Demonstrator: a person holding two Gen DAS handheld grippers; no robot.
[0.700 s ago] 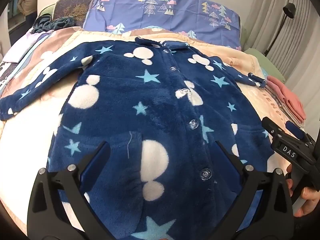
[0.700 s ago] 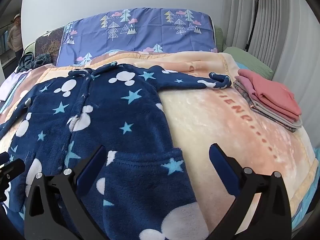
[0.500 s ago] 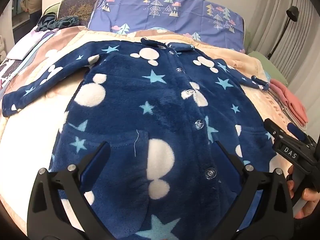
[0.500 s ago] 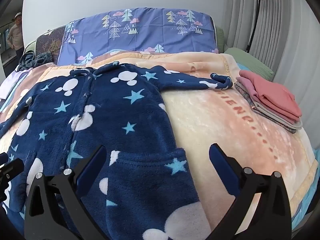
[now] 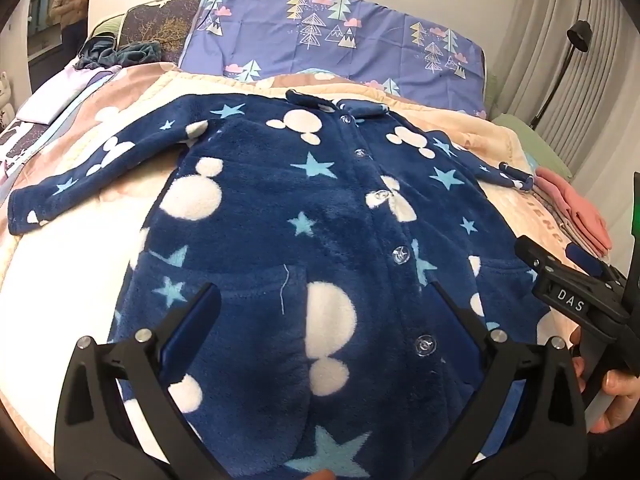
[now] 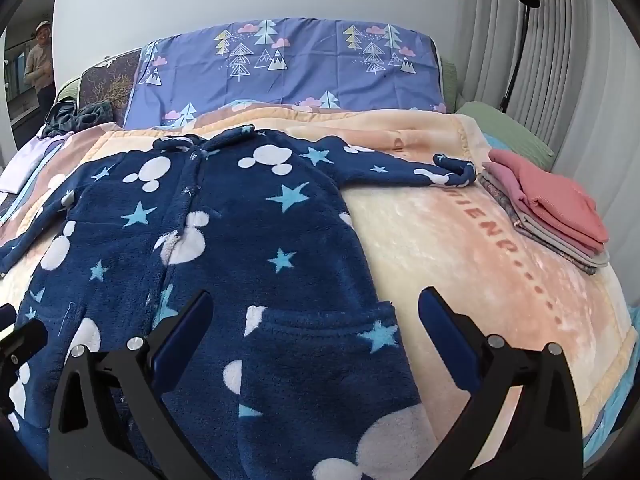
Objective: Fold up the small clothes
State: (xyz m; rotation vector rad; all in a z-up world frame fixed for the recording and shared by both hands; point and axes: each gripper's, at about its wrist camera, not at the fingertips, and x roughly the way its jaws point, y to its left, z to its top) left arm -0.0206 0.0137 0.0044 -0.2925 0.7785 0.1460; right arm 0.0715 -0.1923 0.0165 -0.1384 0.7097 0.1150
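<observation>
Left gripper [image 5: 326,308]: jaws spread as wide as they go, nothing between the blue pads; it hangs tilted down over the lower front of the garment, at the pocket and the button row.
Right gripper [image 6: 316,316]: jaws likewise fully apart and empty, poised over the garment's right pocket and side edge; it also shows at the right edge of the left wrist view, with a hand [image 5: 612,396] on its handle.
Fleece pyjama coat [image 5: 320,216]: navy with pale blue stars and white mouse-head shapes, lying flat and face up on the bed, buttoned down the front, collar towards the pillows.
Sleeves: both stretched out sideways; the left cuff [image 5: 24,216] lies flat, the right cuff [image 6: 456,170] is curled over just beside the folded stack.
Blanket [image 6: 460,240]: peach plush with lettering, spread under the coat.
Folded clothes [image 6: 548,208]: a neat stack, pink on top, on the blanket's right edge.
Pillow [image 6: 288,64]: purple with tree print, standing at the head of the bed.
Floor lamp [image 6: 520,20]: black, by the grey curtain [image 6: 568,60].
Person [image 6: 40,60]: standing in the doorway at far left.
</observation>
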